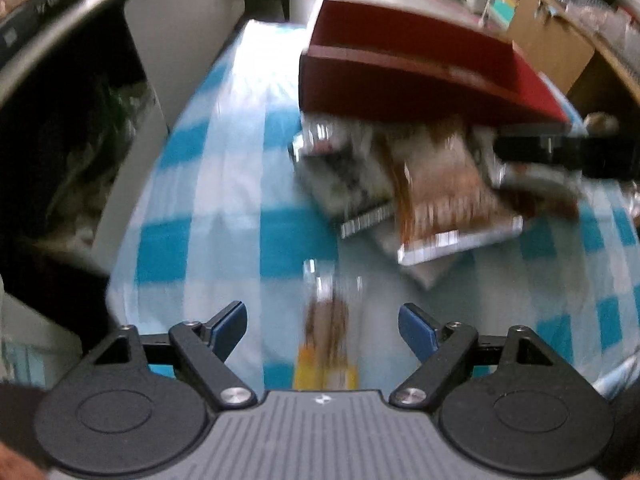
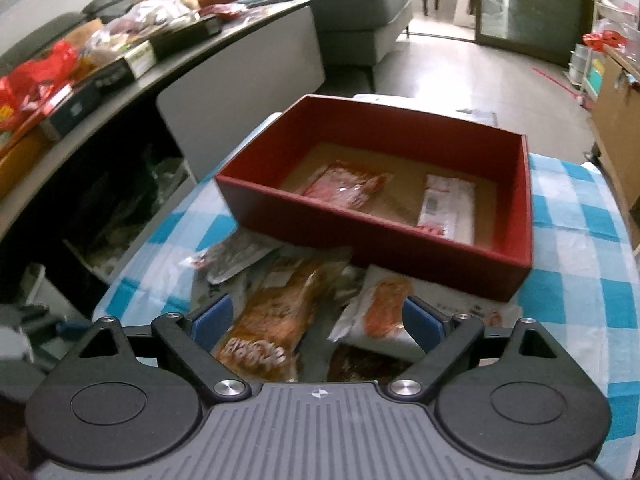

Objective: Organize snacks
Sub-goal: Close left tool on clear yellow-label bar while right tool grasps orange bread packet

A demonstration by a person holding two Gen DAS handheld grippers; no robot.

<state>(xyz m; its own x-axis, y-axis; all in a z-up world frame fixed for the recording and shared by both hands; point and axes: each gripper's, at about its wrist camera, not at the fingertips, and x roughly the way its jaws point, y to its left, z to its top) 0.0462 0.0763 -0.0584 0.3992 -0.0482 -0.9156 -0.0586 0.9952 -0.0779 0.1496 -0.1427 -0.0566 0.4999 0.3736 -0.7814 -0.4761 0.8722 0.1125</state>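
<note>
A red open box (image 2: 376, 236) stands on the blue-and-white checked cloth (image 2: 580, 280). Inside it lie a red snack packet (image 2: 344, 186) and a white one (image 2: 448, 204). In front of the box is a loose pile of packets, among them an orange-brown one (image 2: 276, 312) and a white-and-orange one (image 2: 386, 304). My right gripper (image 2: 318, 320) hangs open over this pile, pads clear of the packets. In the blurred left wrist view my left gripper (image 1: 323, 326) is open above a lone brown-and-yellow packet (image 1: 325, 356) on the cloth, short of the pile (image 1: 432, 188) and box (image 1: 420, 76).
A dark curved counter (image 2: 168, 68) crowded with bags and boxes runs along the left, with shelves underneath. A grey sofa (image 2: 360, 12) stands beyond the table. A wooden cabinet (image 2: 616, 112) is at the right. The table's edge drops off at left.
</note>
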